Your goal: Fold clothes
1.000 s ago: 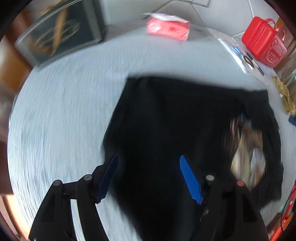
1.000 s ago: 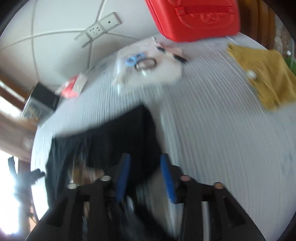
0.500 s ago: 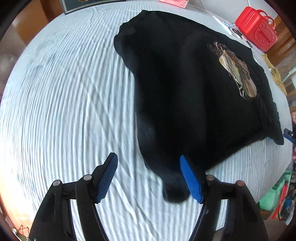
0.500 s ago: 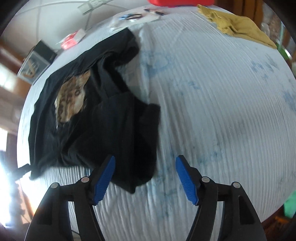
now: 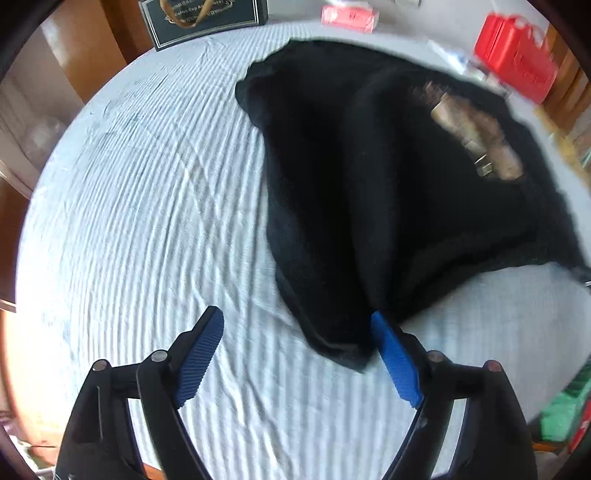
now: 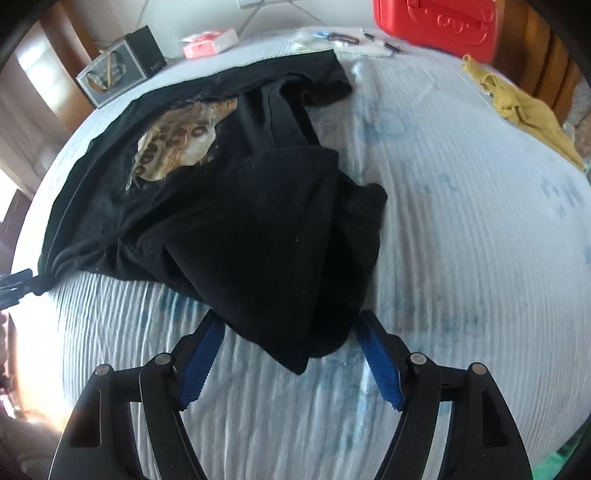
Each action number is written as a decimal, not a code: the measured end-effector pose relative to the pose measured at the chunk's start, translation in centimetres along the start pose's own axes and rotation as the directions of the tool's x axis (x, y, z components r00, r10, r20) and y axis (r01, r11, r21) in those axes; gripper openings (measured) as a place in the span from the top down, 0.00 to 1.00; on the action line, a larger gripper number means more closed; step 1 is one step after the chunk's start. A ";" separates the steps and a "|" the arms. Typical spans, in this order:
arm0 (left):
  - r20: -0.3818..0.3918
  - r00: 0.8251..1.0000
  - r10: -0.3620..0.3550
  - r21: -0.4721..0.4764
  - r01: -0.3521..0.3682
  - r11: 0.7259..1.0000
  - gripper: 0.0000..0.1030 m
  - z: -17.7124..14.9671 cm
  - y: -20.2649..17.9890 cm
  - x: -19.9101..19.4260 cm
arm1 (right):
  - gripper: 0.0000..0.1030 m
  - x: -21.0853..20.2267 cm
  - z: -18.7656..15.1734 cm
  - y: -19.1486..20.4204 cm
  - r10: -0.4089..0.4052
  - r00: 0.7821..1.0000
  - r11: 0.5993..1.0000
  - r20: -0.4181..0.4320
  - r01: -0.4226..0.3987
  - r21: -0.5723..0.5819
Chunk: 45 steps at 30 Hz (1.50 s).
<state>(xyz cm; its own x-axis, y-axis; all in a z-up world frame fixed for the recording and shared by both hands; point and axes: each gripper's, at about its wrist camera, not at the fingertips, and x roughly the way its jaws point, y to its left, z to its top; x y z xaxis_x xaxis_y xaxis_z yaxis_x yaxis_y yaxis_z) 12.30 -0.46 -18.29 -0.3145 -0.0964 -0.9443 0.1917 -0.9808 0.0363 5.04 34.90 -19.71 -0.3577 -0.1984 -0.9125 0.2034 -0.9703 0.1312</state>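
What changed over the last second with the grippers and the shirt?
The right gripper, nearly closed over the black shirt a second ago, is now wide open with the shirt's near corner between its fingers. The left gripper stayed open and pulled back toward the near hem. The shirt now lies spread, rumpled, on the striped cloth. The red case hasn't moved.

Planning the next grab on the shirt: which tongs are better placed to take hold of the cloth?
Right, probably. The right tongs stand open with a corner of the black shirt between their fingers. The left tongs are also open, but the shirt edge lies only beside one finger.
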 end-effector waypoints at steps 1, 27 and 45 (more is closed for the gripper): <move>0.004 1.000 0.003 -0.003 -0.003 1.000 0.20 -0.1 0.0 0.0 | 0.28 0.0 -0.1 -0.1 -0.002 1.000 1.000 0.012 0.002 0.003; 0.086 0.983 -0.159 0.095 0.151 0.984 0.96 21.4 2.5 -5.5 | 0.86 -5.2 17.9 0.3 0.056 0.991 0.998 0.123 -0.057 0.005; -0.095 0.968 -0.231 0.093 0.240 0.966 0.26 23.4 1.8 1.8 | 0.85 3.4 22.7 -1.8 0.040 0.999 0.978 -0.010 -0.037 0.207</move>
<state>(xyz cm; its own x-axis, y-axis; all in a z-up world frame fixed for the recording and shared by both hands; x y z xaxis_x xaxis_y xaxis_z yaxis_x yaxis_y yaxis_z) -9.64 -6.34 -12.31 -0.2607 0.1498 -0.9537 0.0236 -0.9866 -0.1614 -17.19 32.80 -14.23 -0.3402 -0.2352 -0.9105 0.0236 -0.9700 0.2418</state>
